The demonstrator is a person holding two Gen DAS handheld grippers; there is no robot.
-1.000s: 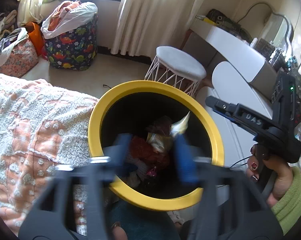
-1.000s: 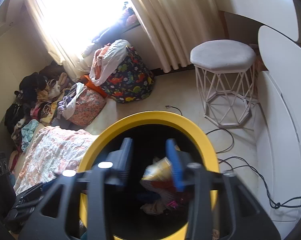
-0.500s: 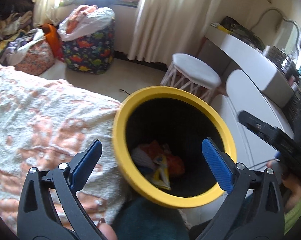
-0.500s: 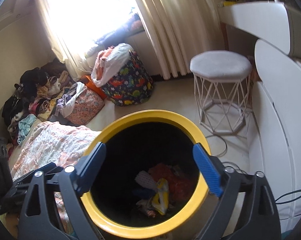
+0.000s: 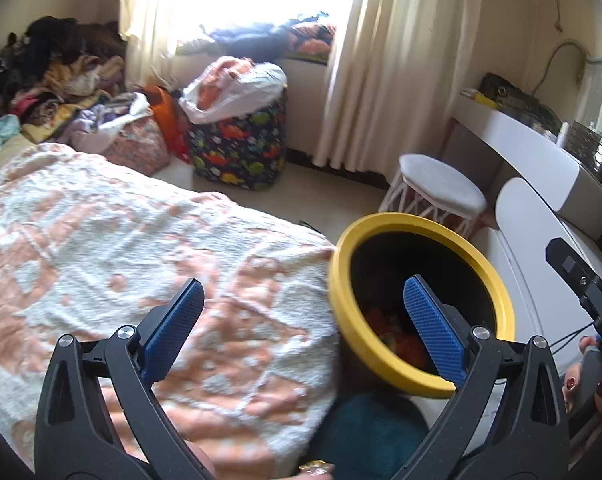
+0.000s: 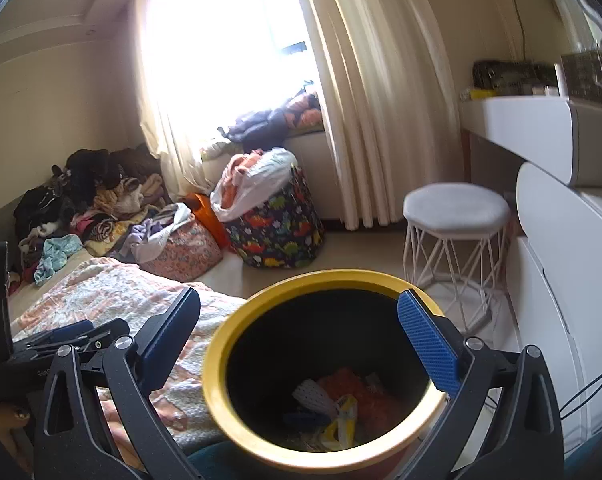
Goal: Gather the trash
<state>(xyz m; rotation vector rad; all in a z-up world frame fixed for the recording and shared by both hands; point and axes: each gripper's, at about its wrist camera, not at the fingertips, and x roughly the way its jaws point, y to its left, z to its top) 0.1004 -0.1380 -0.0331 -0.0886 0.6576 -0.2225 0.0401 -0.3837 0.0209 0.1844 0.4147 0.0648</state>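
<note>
Beside the bed (image 5: pixel 149 248), the yellow-rimmed bin (image 6: pixel 221 364) stands on the floor with wrappers (image 6: pixel 341 404) heaped at its bottom. The right gripper (image 6: pixel 299 338) hangs over its mouth, jaws spread wide, empty. The left gripper (image 5: pixel 301 320) is wide apart too, gripping nothing, straddling blanket and rim.

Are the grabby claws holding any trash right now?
No. Left gripper and right gripper are both open and empty; the wrappers lie inside the yellow-rimmed black bin.
</note>
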